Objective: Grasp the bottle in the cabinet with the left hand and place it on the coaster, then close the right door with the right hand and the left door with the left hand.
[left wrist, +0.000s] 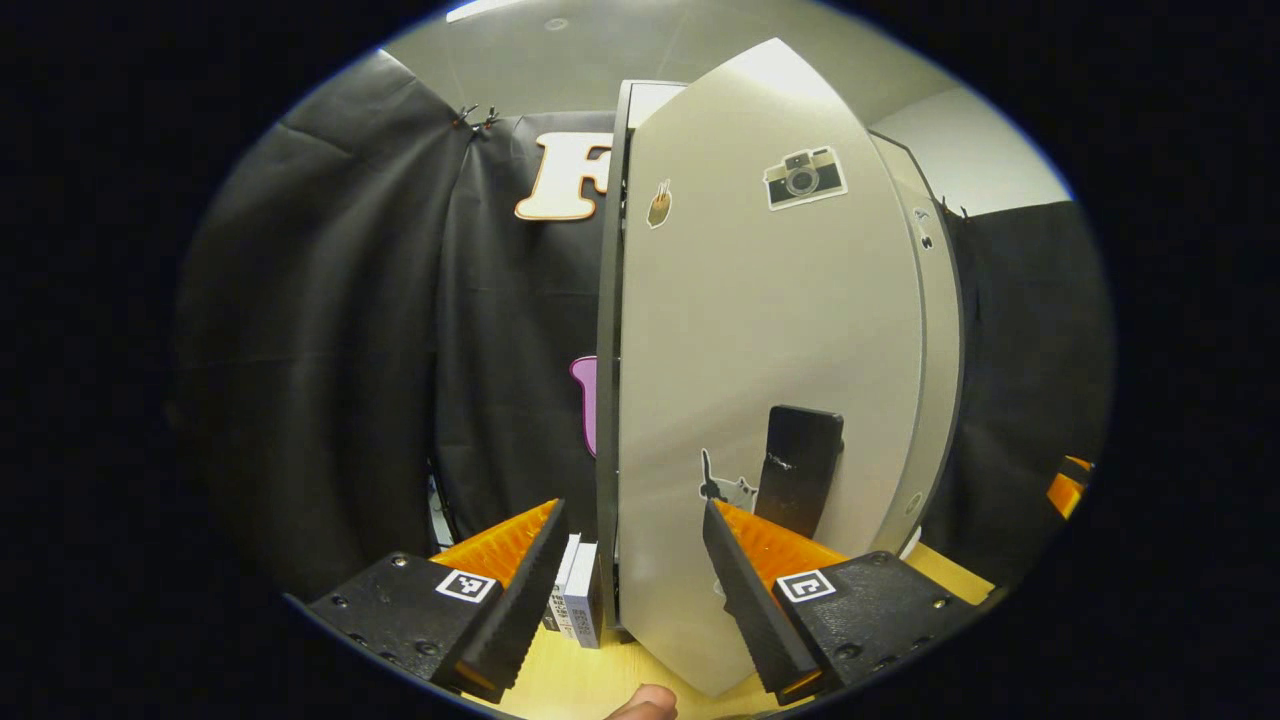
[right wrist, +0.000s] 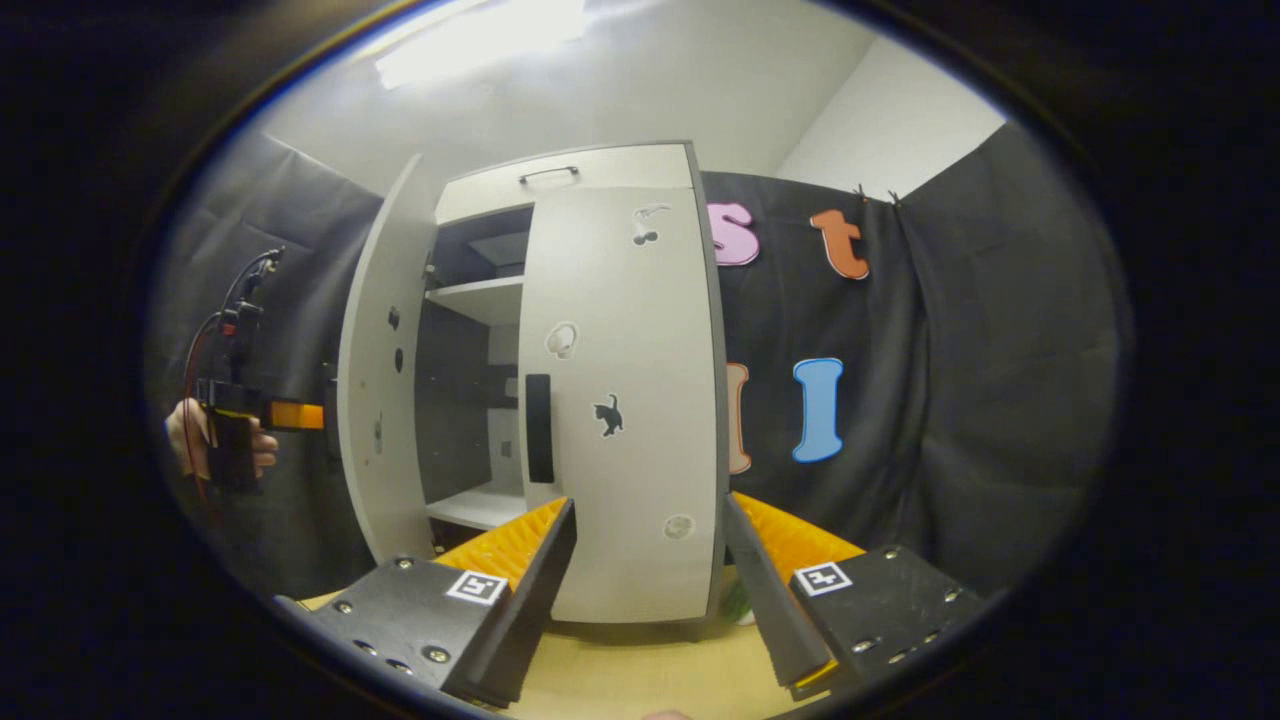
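Right door (right wrist: 620, 400) looks closed; left door (left wrist: 770, 380) stands ajar. Both claws gape empty. Press the left claw (left wrist: 632, 560) flat near the handle (left wrist: 797, 468), pushing steadily.

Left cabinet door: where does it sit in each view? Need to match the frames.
Left gripper view: the left door takes up the centre, outer face toward the camera, with its black handle low down.
Right gripper view: the left door is left of centre, swung open at the cabinet's left side.
Shared landmark: the right door, a strip past the left door's right edge; centre and apparently shut.
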Tool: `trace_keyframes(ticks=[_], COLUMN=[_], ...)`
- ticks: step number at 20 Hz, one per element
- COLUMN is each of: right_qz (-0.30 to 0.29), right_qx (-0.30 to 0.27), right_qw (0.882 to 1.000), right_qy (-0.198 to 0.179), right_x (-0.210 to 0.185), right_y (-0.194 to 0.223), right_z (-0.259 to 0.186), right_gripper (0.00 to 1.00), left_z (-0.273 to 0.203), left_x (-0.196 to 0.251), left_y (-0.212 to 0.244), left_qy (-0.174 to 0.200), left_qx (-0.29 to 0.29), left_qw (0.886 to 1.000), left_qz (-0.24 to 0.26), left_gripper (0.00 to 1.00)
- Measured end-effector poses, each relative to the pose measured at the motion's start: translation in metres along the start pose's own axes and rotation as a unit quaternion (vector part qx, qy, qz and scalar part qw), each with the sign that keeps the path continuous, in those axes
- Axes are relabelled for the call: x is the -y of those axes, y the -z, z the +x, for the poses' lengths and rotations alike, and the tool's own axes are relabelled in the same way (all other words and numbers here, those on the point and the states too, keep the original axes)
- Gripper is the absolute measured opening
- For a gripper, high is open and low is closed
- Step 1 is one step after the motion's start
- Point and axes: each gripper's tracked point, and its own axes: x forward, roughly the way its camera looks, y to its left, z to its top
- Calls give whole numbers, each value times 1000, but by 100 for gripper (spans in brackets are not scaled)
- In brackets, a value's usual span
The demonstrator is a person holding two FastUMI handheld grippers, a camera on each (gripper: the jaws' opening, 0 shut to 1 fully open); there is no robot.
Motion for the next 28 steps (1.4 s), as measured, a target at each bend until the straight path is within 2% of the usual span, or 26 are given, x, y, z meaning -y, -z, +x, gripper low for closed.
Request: trace_keyframes(ticks=[5,6,8,12,17,18,20,21,22,23,25,26,28], right_qz=[-2,-4,-9,-12,-3,-2,-1,0,0,0,2,3,2], right_qx=[-9,-9,-7,-6,-7,-7,-7,-7,-6,-4,1,4,8], right_qw=[1000,1000,1000,1000,1000,1000,1000,1000,1000,1000,999,999,999], right_qy=[-10,-13,-19,-25,-30,-30,-29,-29,-29,-30,-36,-39,-42], right_x=[-15,-17,-23,-30,-40,-42,-44,-44,-44,-45,-47,-49,-52], right_y=[0,-1,-6,-11,-18,-19,-22,-24,-28,-31,-37,-37,-41], right_z=[-2,-4,-8,-15,-21,-24,-27,-27,-28,-29,-31,-34,-36], right_gripper=[89,89,89,89,89,82,82,89,89,82,82,89,89], left_z=[5,8,9,3,-8,-14,-23,-27,-32,-38,-48,-54,-64], left_x=[16,21,31,36,43,42,37,36,35,37,39,40,45], left_y=[1,1,2,-7,-2,-2,-2,0,0,0,0,0,5], left_qy=[14,20,28,15,25,22,11,6,2,1,0,1,1], left_qx=[0,-1,-3,5,3,3,5,5,6,7,9,9,2], left_qw=[1000,1000,1000,1000,1000,1000,1000,1000,1000,1000,1000,1000,1000], left_qz=[-4,-5,-6,22,1,4,12,14,13,10,4,0,-7], left_gripper=[87,84,87,90,91,89,91,91,89,92,93,94,93])
